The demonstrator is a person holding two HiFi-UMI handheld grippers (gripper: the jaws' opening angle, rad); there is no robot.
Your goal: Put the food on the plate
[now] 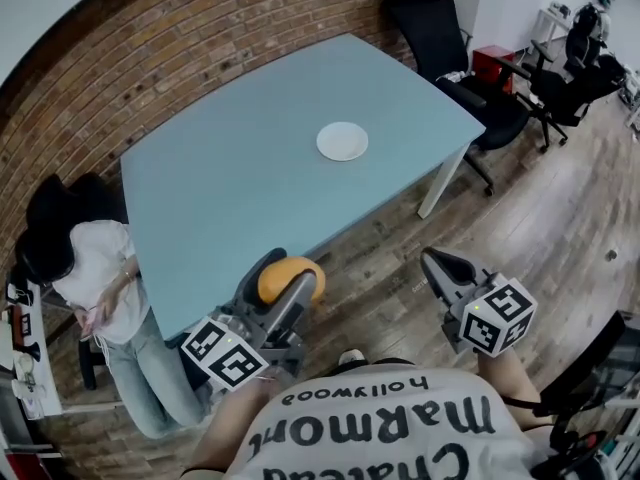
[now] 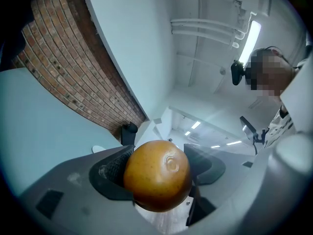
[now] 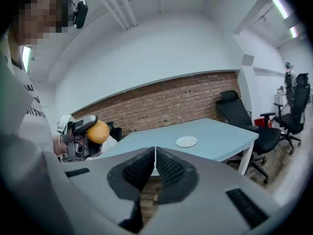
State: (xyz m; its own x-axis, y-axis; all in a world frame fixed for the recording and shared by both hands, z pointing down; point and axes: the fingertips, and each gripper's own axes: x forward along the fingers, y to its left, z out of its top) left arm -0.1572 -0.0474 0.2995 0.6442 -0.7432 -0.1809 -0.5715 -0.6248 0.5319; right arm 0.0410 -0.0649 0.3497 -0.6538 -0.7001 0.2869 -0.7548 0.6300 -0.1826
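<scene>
So the person's got the left hand-held gripper [image 1: 287, 276] clamped on an orange [image 2: 157, 175]. The jaws stand wide and the dark ribbed pads press it from both sides. The fruit is round and smooth, more of a deep amber-orange than a bright one, with fine darker speckles over the skin and a small dimple facing the gripper's own camera. It's a bit glossy and catches the ceiling lights. It bulges well past the pads, so most of it is in plain sight.

The orange is up in the air in front of the person, just off the near edge of the light blue bench [image 1: 250, 188] and over the wood floor [image 1: 540, 218] — not resting on anything. The small, round white plate [image 1: 342, 141] sits on the bench toward its far right part, well apart from the fruit.

The right hand-held gripper [image 3: 155, 153] has its jaws closed together with nothing between them, and it's held out over the floor to the right.

Around it all, there's a brick wall [image 1: 180, 48] behind the bench and a black office chair [image 1: 440, 38] at the far corner. Another person [image 1: 100, 288] in a white top and jeans is bent down by the bench's left end.
</scene>
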